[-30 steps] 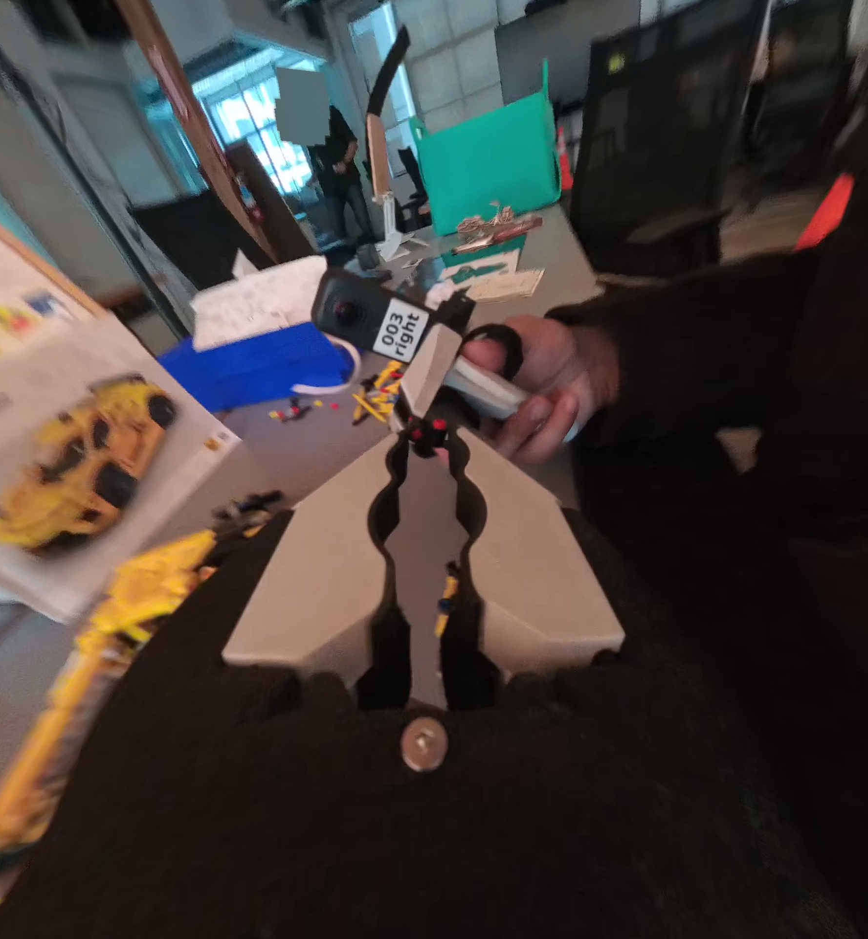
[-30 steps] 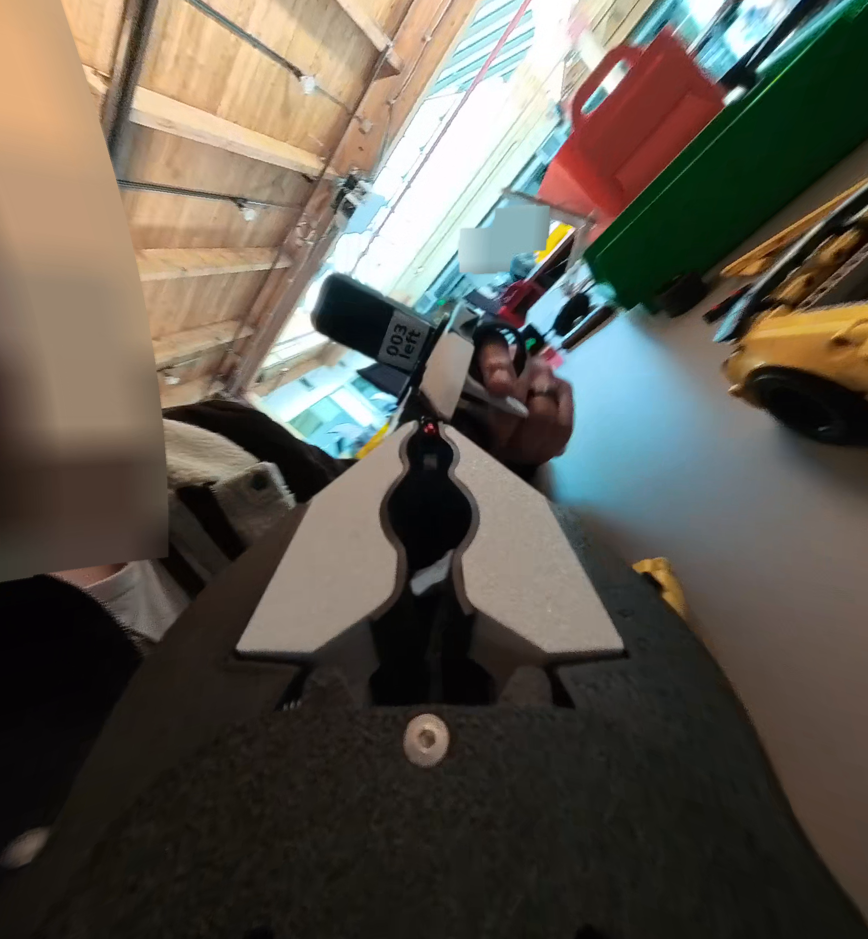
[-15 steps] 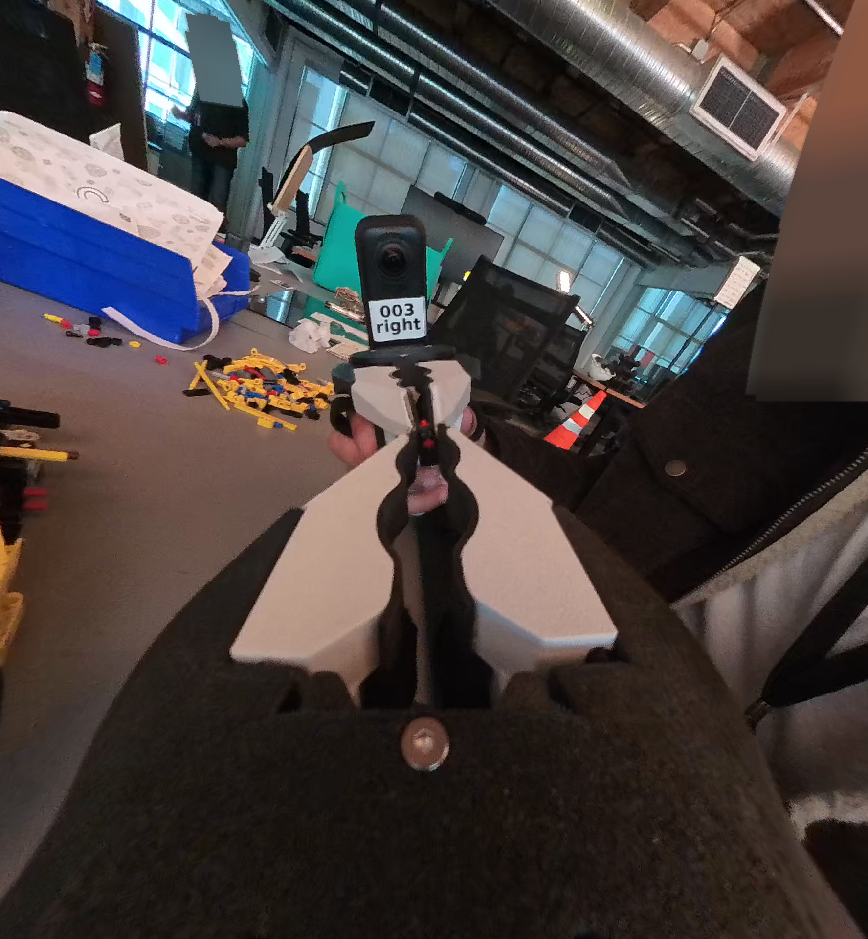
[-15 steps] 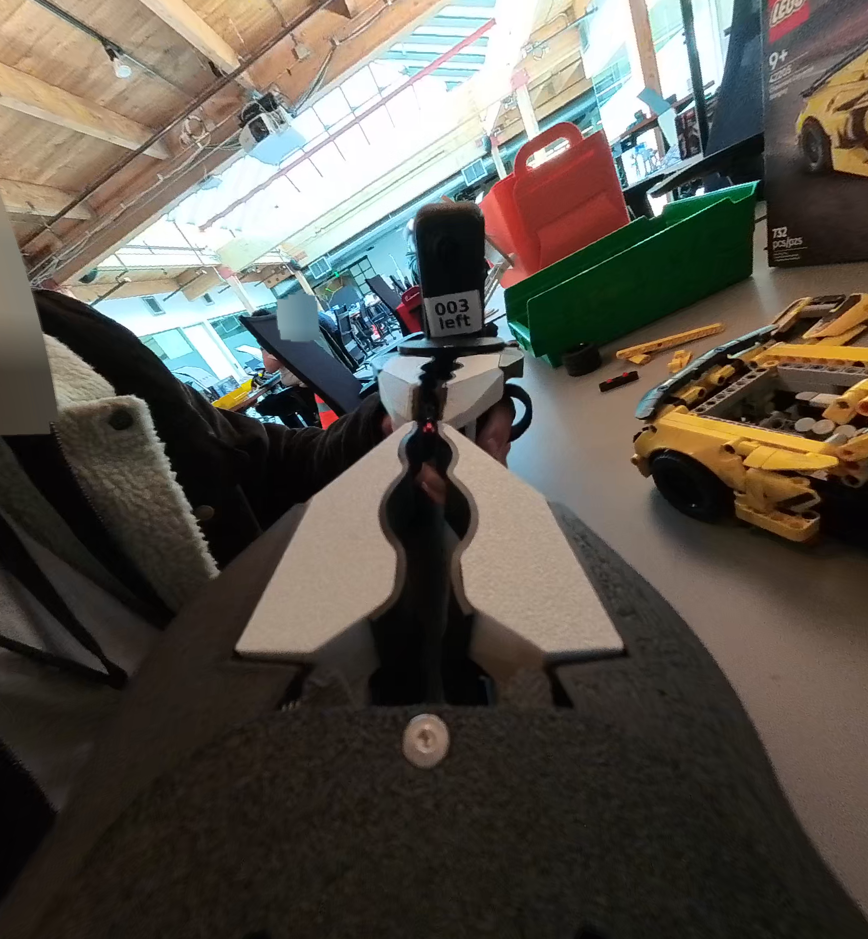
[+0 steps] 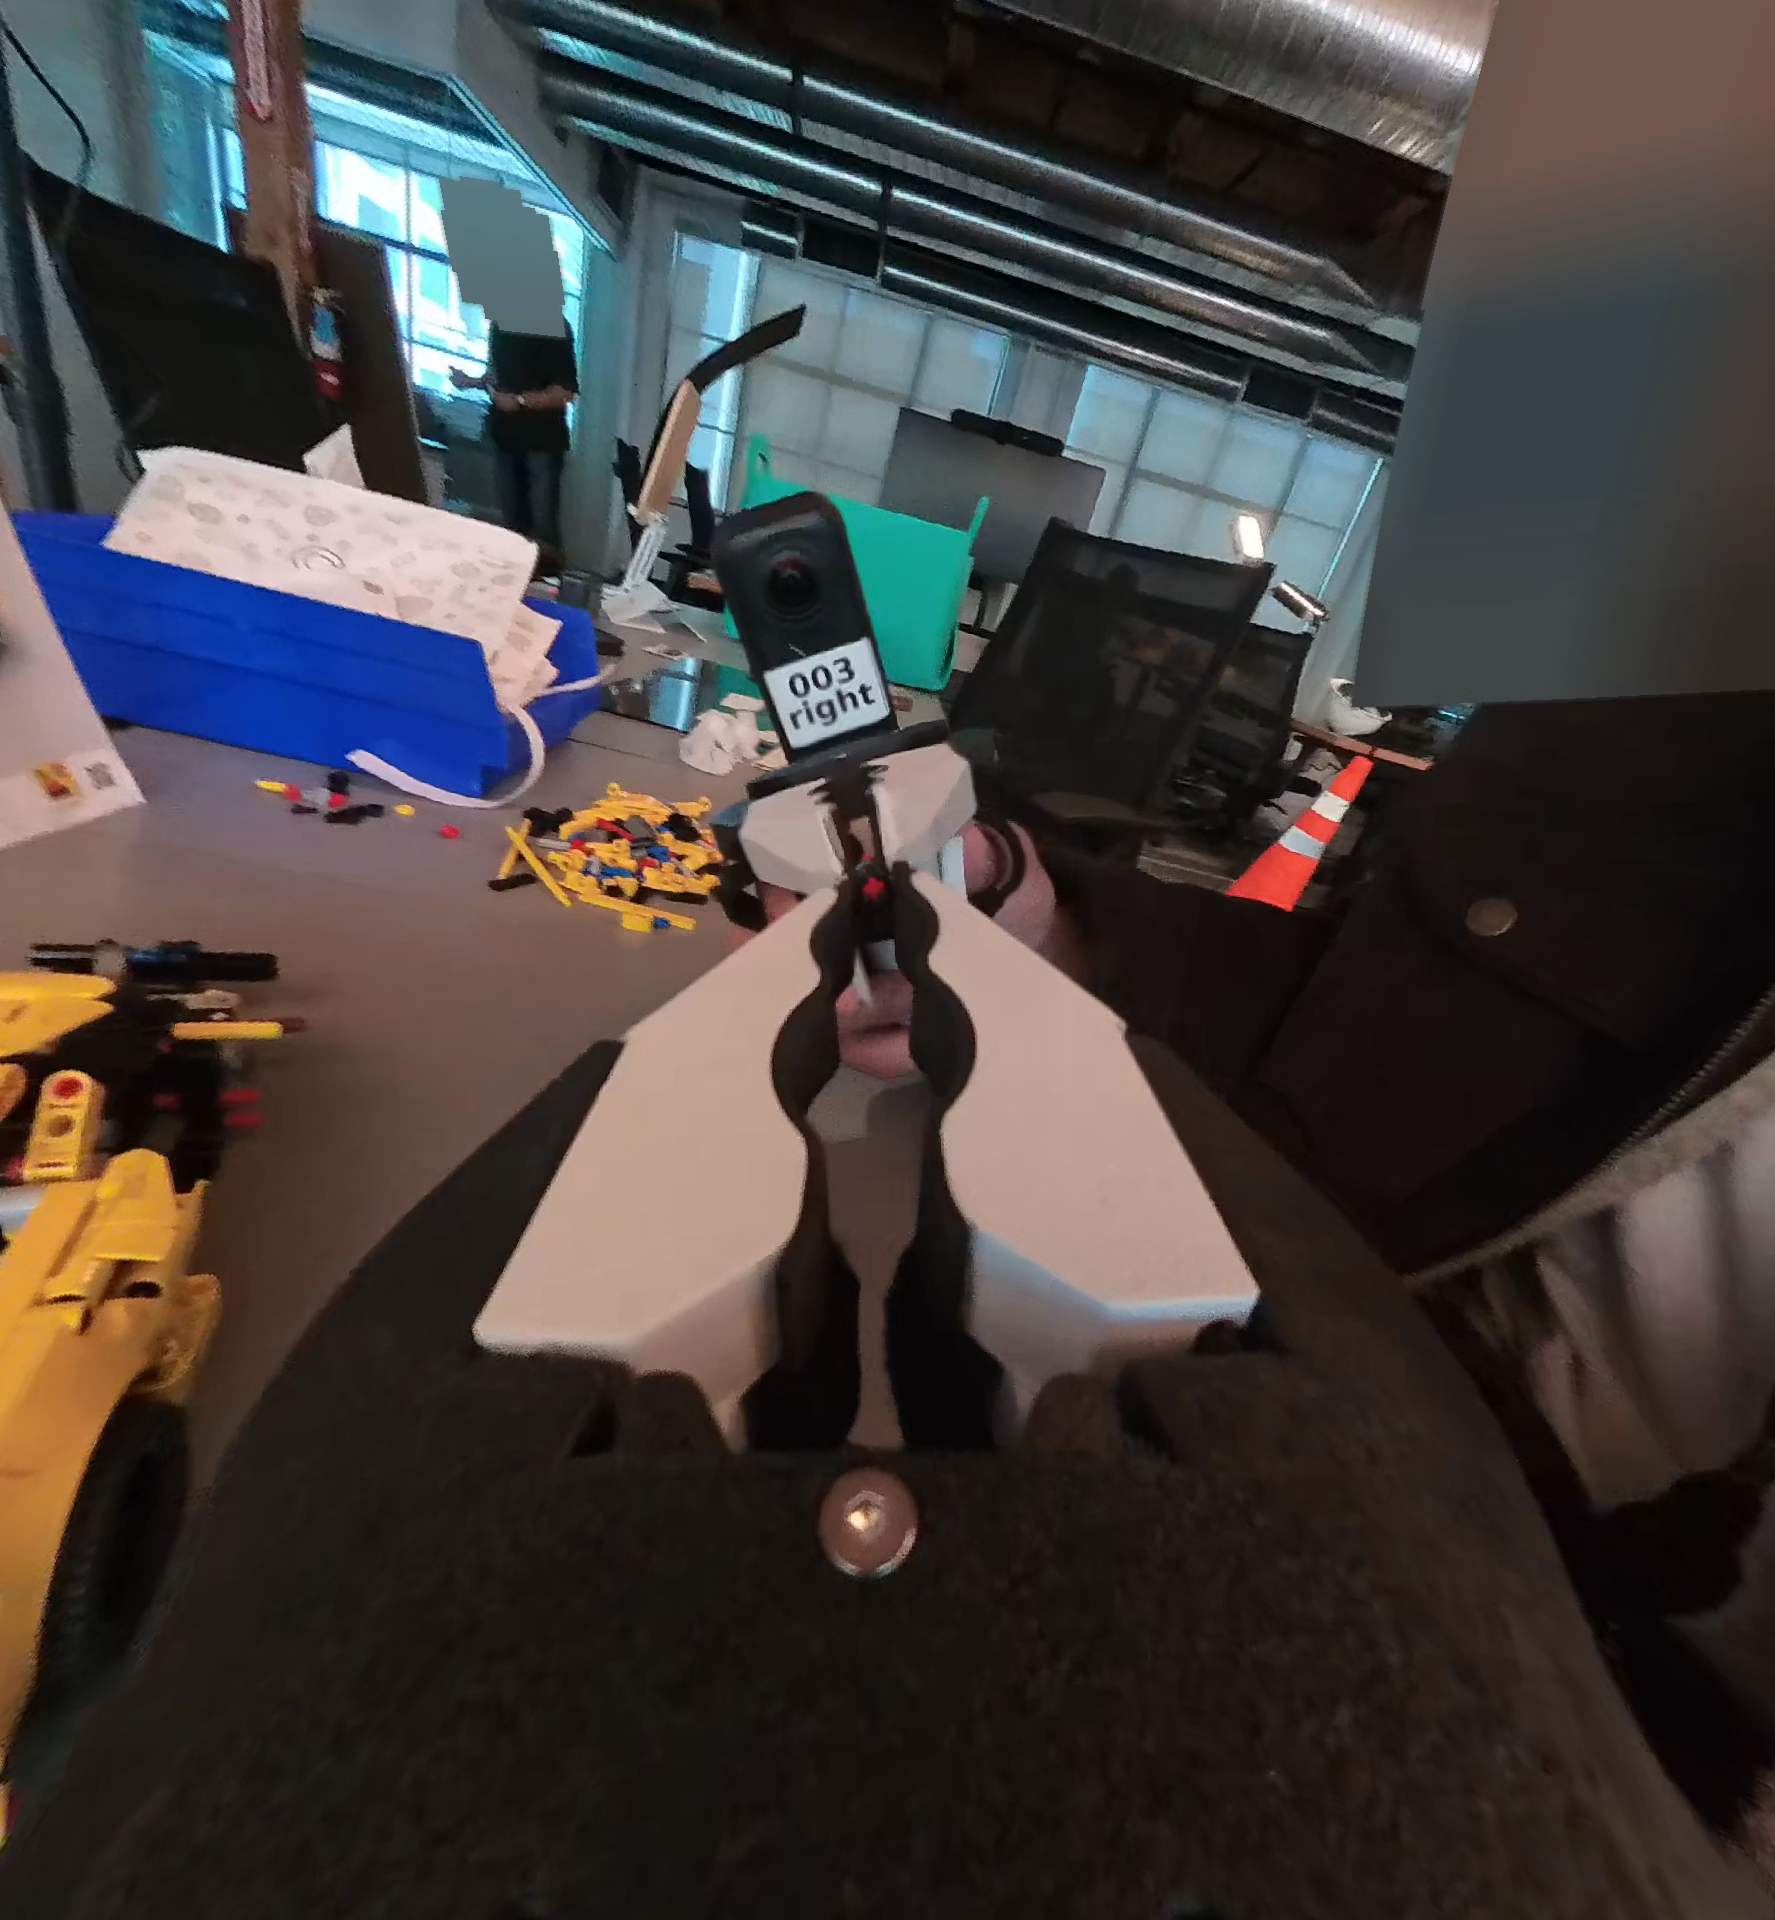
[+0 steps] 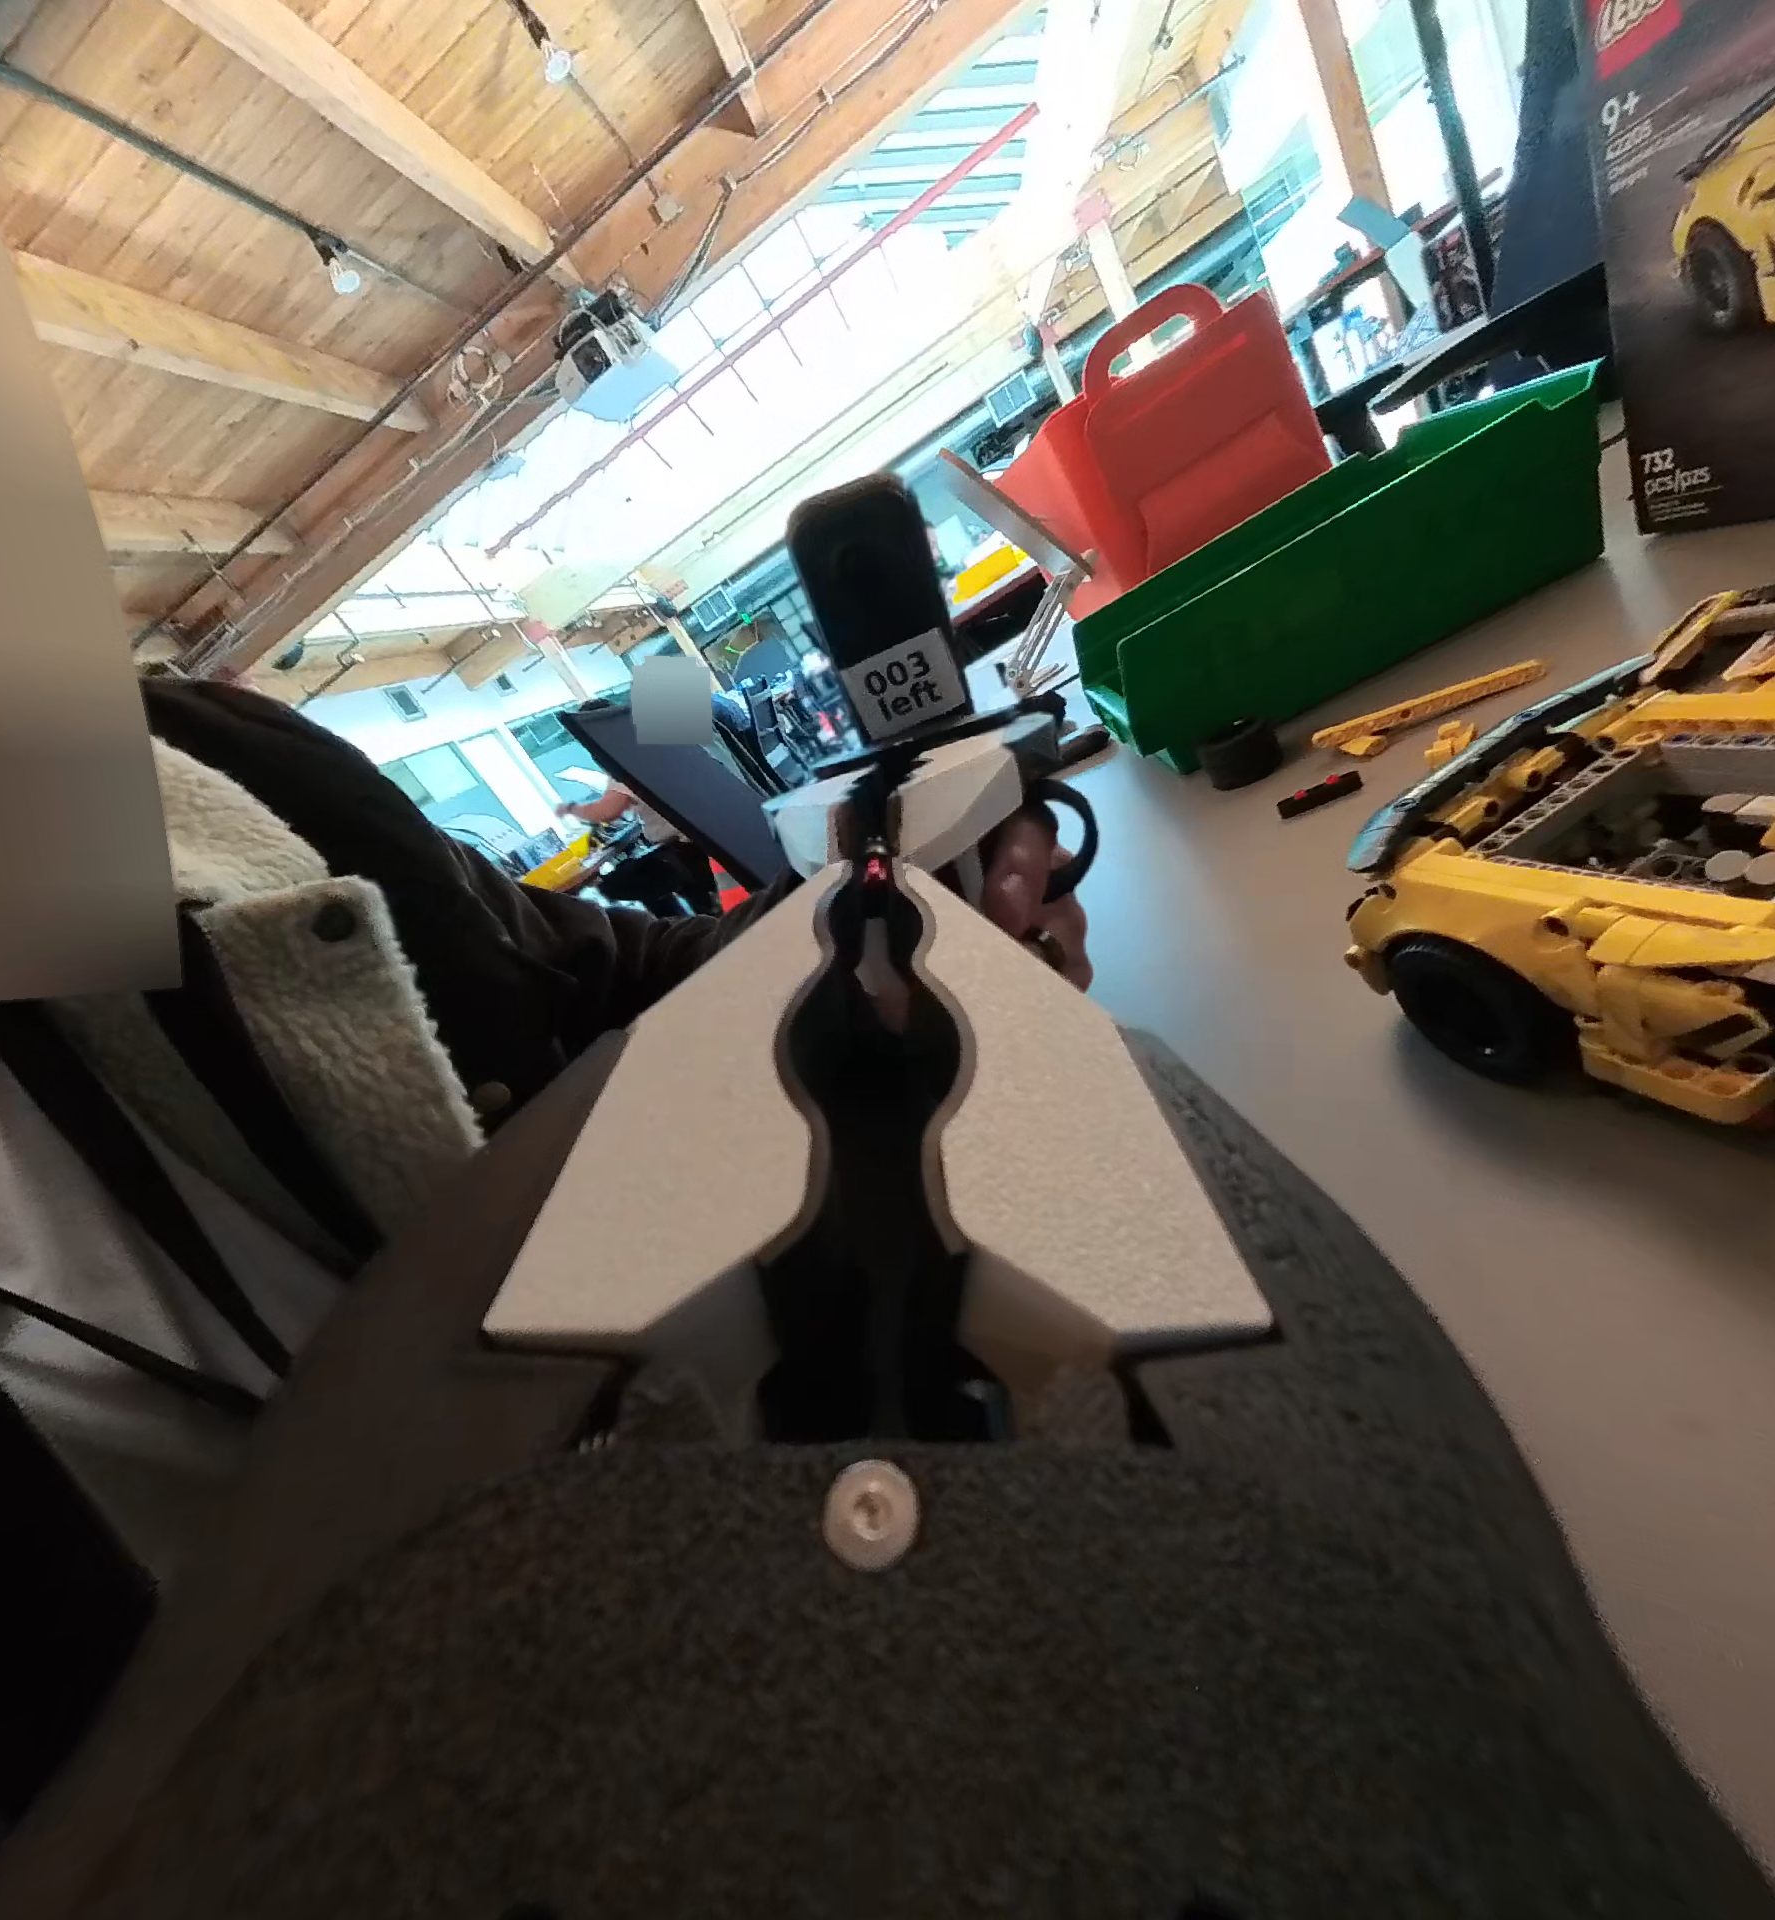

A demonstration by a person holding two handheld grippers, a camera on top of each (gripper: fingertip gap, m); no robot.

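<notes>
My two grippers point at each other, tip to tip, above a grey table (image 5: 395,977). My left gripper (image 5: 868,896) is shut on a small black part with a red spot (image 5: 870,885). The right gripper's white head (image 5: 800,842) sits just beyond it, held by a hand. In the right wrist view my right gripper (image 6: 875,885) is shut on the same small black and red part (image 6: 875,871), with the left gripper's head (image 6: 956,805) right behind it. How the part is built is hidden by the fingertips.
A part-built yellow brick car (image 5: 62,1247) (image 6: 1589,914) stands on the table. Also there: loose bricks (image 5: 623,852), a blue bin (image 5: 291,665), a green bin (image 6: 1361,582), a red bag (image 6: 1174,436), a black wheel (image 6: 1241,753) and a set box (image 6: 1735,260). The person's jacket (image 5: 1537,987) is close. Less than 4 cm separates the two grippers' tips. The part-built yellow brick car (image 6: 1589,914) is about equally far from each gripper, around 15 cm. My left wrist view (image 5: 66,1288) looks at it from another angle.
Both views have swung from a tilted, blurred pose to a level one. The grippers stay tip to tip, shut on the small part, and now sit slightly closer together.
</notes>
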